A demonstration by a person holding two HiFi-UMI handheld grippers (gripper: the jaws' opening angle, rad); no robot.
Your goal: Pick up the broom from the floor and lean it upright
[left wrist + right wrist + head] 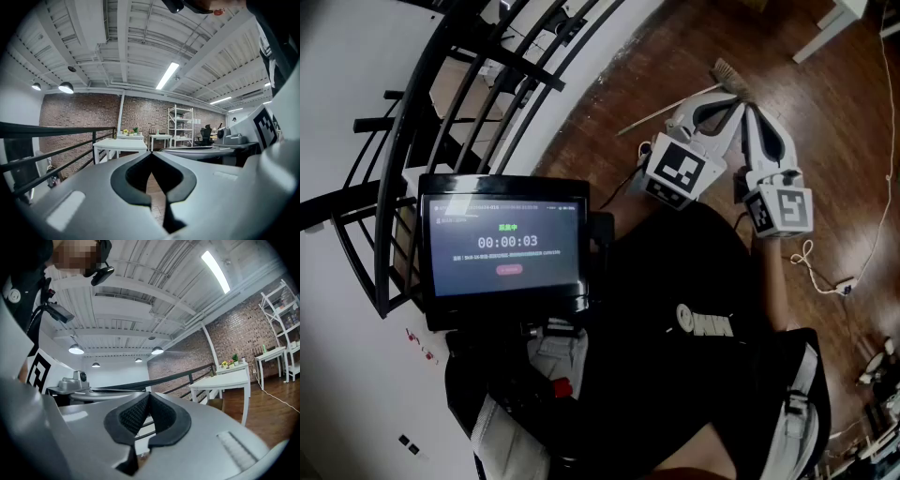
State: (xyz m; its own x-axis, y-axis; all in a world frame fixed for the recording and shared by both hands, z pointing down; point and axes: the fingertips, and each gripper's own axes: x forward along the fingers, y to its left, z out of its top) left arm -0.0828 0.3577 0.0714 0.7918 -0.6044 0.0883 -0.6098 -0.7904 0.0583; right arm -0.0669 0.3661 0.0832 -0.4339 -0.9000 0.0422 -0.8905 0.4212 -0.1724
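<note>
Both hand-held grippers, left [724,106] and right [754,120], are clenched empty (nothing between either's jaws). Just beyond their tips, the broom [649,120] lies on the floor [675,37], handle running leftward.

- The bristle end of the broom [729,75] is partly covered by the tip of the left gripper [737,101].
- The fine print on the screen [504,242] is too small to read.
- The white table [827,26] is cut off by the head view's top edge.
- Items on the shelf [180,125] are too small to tell.

Floor [675,47] glossy wood; railing [56,130] matt black metal; left hand-held gripper [151,157] smooth plastic.
</note>
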